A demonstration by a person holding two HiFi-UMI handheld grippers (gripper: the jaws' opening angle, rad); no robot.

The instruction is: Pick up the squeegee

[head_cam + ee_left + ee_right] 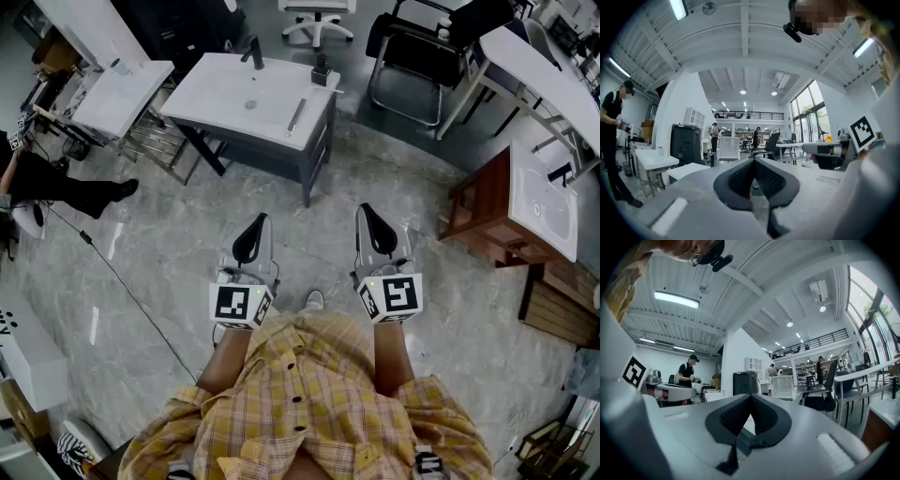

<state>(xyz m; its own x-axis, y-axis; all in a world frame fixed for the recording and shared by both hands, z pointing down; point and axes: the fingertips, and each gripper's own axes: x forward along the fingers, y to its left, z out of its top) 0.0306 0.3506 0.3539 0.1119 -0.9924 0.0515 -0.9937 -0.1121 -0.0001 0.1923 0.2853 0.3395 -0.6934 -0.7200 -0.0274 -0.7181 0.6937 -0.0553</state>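
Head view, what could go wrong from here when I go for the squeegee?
The slim grey bar, probably the squeegee, lies near the edge of the white sink counter; a nudge could push it off. Both the left gripper and right gripper are shut and must open first. A cable crosses the floor on the left: a trip hazard.

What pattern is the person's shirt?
The button-up shirt is yellow plaid, best seen in head view.
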